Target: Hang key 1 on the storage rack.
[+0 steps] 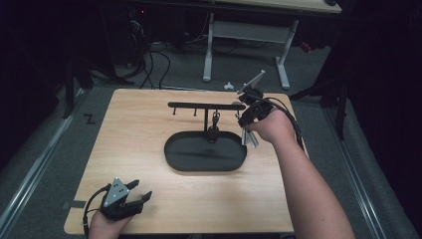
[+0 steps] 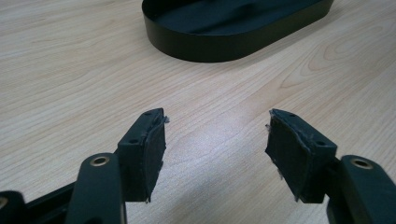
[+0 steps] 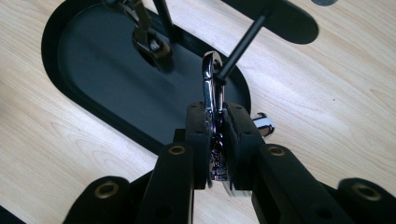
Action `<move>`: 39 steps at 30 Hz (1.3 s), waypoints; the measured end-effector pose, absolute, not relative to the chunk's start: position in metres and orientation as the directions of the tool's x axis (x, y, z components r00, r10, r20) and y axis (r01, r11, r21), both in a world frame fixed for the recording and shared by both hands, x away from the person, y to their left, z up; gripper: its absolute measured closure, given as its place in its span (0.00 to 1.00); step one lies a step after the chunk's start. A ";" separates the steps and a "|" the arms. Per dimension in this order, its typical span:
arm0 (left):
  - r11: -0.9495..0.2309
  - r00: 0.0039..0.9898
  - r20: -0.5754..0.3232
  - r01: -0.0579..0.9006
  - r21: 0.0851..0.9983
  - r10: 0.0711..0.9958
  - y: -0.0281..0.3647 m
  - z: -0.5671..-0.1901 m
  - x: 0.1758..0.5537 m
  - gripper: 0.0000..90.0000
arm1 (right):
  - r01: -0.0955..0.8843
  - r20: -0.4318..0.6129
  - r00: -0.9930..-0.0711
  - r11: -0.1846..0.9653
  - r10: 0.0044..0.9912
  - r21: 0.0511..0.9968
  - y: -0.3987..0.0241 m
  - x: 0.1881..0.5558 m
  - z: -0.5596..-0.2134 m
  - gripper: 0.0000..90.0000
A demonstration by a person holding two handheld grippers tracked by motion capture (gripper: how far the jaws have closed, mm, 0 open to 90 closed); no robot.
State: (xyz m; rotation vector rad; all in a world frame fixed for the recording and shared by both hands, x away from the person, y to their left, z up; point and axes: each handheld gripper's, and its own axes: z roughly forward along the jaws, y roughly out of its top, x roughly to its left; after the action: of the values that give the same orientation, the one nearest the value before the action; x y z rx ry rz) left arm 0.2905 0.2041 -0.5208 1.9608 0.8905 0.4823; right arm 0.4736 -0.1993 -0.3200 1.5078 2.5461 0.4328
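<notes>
Tabletop: a light wooden rectangular tabletop (image 1: 149, 169) with rounded corners; grey floor around it.
Stand: a black metal stand with an oval tray base (image 1: 184, 158), an upright post (image 1: 207, 119) and a horizontal bar (image 1: 199, 105) across the top with small pegs below it; it sits near the middle of the tabletop, slightly toward the far side.
Hung clip: a dark metal snap clip (image 1: 215, 122) hangs from the bar just beside the post, over the tray; in the right gripper view it shows at upper left (image 3: 148, 39).
Right tongs: the right tongs (image 1: 242, 118) are up at the right end of the bar, held in the person's right hand (image 1: 272, 127); they are clenched on a shiny silver metal snap hook (image 3: 212, 88), its upper loop rising above the pads and meeting a thin black peg (image 3: 243, 42); a short silver cylinder end (image 3: 264, 125) pokes out just beside the right pad.
Left tongs: the left tongs (image 1: 141, 190) lie at the near left corner of the tabletop, well apart from the stand; they are released, pads (image 2: 149, 149) spread wide with bare wood between them; the tray's black wall (image 2: 224, 44) lies ahead.
</notes>
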 end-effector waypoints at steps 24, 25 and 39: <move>-0.341 0.669 -0.015 0.398 0.851 0.743 0.204 -0.522 0.291 0.42 | 0.824 -0.012 -0.459 0.430 0.888 0.369 -0.206 0.482 -0.329 0.88; -0.342 0.670 -0.015 0.399 0.851 0.742 0.204 -0.522 0.291 0.42 | 0.822 -0.019 -0.460 0.434 0.888 0.369 -0.206 0.482 -0.329 0.88; -0.341 0.671 -0.018 0.399 0.851 0.741 0.204 -0.522 0.291 0.42 | 0.825 -0.062 -0.434 0.424 0.899 0.375 -0.205 0.484 -0.337 0.85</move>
State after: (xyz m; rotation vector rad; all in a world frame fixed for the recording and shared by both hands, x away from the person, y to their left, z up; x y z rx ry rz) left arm 0.2910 0.2041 -0.5217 1.9699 0.8857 0.4715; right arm 0.4841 -0.2046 -0.3366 1.5029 2.4269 0.4238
